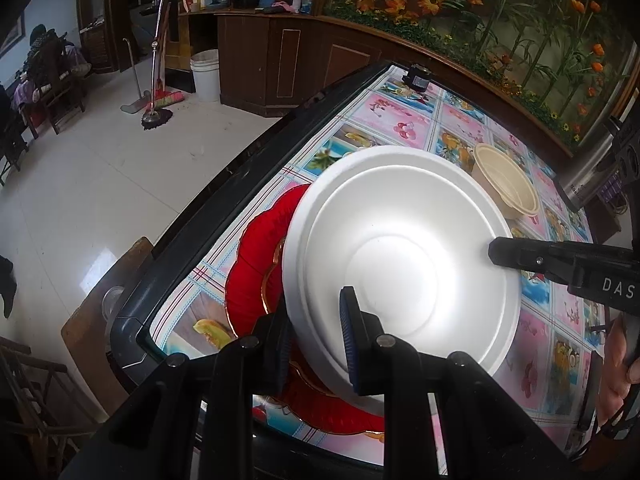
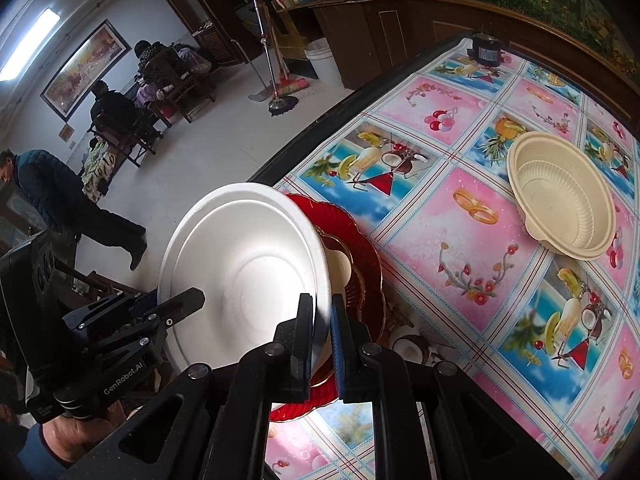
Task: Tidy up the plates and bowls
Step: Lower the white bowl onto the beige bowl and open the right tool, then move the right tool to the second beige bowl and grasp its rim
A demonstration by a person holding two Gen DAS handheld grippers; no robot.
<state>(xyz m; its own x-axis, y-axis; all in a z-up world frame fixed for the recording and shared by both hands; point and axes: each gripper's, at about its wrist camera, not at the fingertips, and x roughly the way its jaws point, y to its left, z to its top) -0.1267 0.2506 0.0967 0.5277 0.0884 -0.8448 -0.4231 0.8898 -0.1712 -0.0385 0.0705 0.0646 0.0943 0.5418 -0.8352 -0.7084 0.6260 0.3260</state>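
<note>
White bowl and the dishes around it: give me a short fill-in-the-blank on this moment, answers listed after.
1. Both grippers, left and right, are shut on the rim of the ____ bowl.
2. Under that bowl lies a ____ plate.
3. The cream bowl stands apart on the ____ tablecloth.

Answers: white; red; patterned

right gripper (image 2: pixel 322 320): jaws clamped on white plate (image 2: pixel 244 264) rim | left gripper (image 2: pixel 188 300) at plate's 8 o'clock edge | red plate (image 2: pixel 360 248) beneath | cream bowl (image 2: pixel 560 200) on table (image 2: pixel 460 220) at 2 o'clock, well apart
</note>
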